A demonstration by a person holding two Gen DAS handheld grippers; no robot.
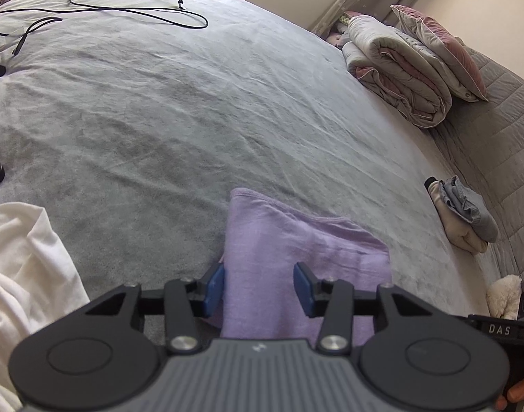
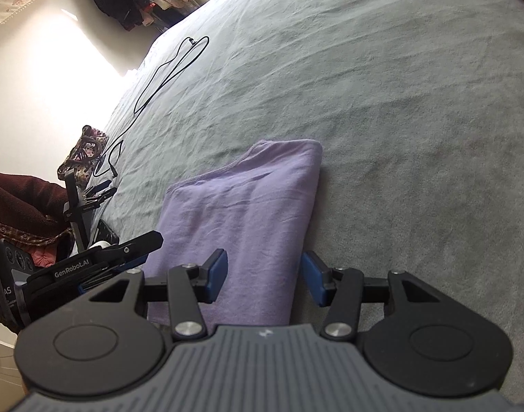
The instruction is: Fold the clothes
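A folded lilac garment (image 1: 296,240) lies flat on the grey bed sheet (image 1: 159,103). My left gripper (image 1: 260,286) stands over its near left edge. One blue pad (image 1: 215,288) is just off the cloth's edge and the other is above the cloth, neither pressing on it. In the right wrist view the same garment (image 2: 241,213) runs away from me. My right gripper (image 2: 265,274) straddles its near right edge, jaws apart, with one pad (image 2: 313,278) over bare sheet. The left gripper (image 2: 138,250) shows side-on at the garment's left.
A white garment (image 1: 25,274) lies bunched at the near left. A black cable (image 1: 138,10) loops across the far sheet. A rolled quilt with a pillow (image 1: 399,68) and a small stack of folded clothes (image 1: 464,213) sit along the right. A dark red sleeve (image 2: 18,199) shows at the left.
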